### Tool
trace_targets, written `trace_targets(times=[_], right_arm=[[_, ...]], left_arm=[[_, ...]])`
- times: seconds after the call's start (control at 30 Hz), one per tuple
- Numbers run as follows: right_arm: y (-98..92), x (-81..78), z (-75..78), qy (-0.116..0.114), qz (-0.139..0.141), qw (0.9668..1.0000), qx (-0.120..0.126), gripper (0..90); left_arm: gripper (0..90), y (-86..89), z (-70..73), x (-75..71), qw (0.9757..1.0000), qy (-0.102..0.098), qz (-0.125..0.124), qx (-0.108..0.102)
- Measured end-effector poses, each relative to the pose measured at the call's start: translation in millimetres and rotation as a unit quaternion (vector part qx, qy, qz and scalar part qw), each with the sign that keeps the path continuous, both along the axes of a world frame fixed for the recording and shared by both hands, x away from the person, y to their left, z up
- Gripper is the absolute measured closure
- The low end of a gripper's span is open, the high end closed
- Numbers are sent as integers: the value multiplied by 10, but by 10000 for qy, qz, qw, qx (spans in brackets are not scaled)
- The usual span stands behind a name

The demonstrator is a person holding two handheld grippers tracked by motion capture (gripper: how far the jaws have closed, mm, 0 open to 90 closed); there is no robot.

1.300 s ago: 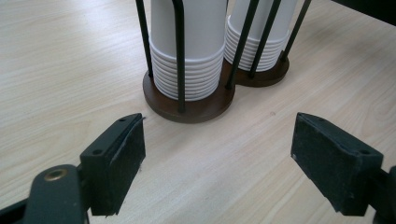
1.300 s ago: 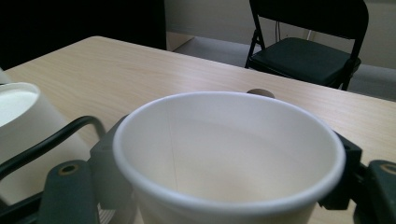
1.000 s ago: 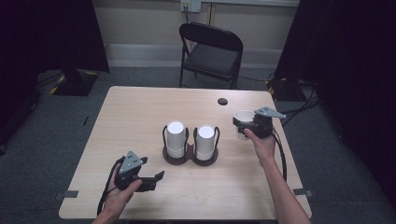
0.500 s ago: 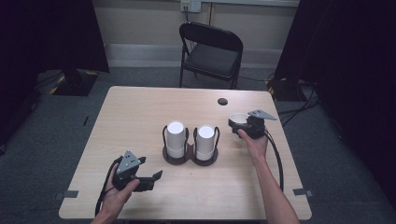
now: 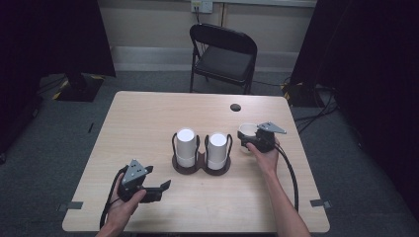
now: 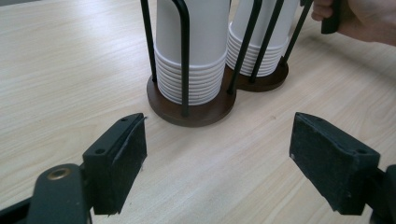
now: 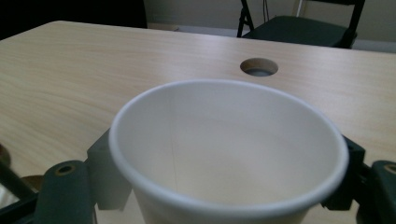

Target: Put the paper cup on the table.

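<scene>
Since a second ago your right gripper [image 5: 248,134] has come down with the cup [image 5: 247,130], from above the table [image 5: 148,118] to just over it or on it, at the right of the cup rack [image 5: 201,165]; whether the cup's base touches the wood you cannot tell. The jaws have just been opening a little, with the cup between them: in the right gripper view the cup [image 7: 229,154] stands between the two jaws, close against both, though their contact with its wall is hidden under the rim. The cup stands upright, long axis vertical, mouth up, and it is empty.

Your left gripper [image 5: 165,186] has kept its place near the table's front left edge, well apart from the cup. Its jaws are spread wide with nothing between them and point toward the rack [image 6: 196,105], where two stacks of cups [image 6: 189,42] stand mouth down between black wires.
</scene>
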State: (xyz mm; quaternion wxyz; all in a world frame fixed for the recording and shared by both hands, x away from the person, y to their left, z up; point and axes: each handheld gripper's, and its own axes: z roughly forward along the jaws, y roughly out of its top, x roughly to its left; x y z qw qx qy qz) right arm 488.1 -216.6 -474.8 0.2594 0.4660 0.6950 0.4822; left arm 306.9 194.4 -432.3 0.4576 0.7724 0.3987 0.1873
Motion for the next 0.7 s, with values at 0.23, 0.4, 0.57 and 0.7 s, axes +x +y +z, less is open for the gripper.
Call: trace_targets(times=[0.23, 0.4, 0.57, 0.7], right_arm=[[-47, -86, 7, 98, 37, 9999, -93, 221], [-29, -114, 3, 202, 126, 9996, -137, 220], [4, -120, -18, 279, 160, 9993, -199, 217], [16, -105, -44, 391, 191, 9989, -188, 187]], left_arm=[[185, -3, 8, -4, 10000, 13, 25, -8], [185, 3, 13, -7, 9999, 57, 0, -108], [185, 33, 23, -5, 9998, 90, 43, -194], [185, 35, 23, -5, 9998, 86, 41, -197]])
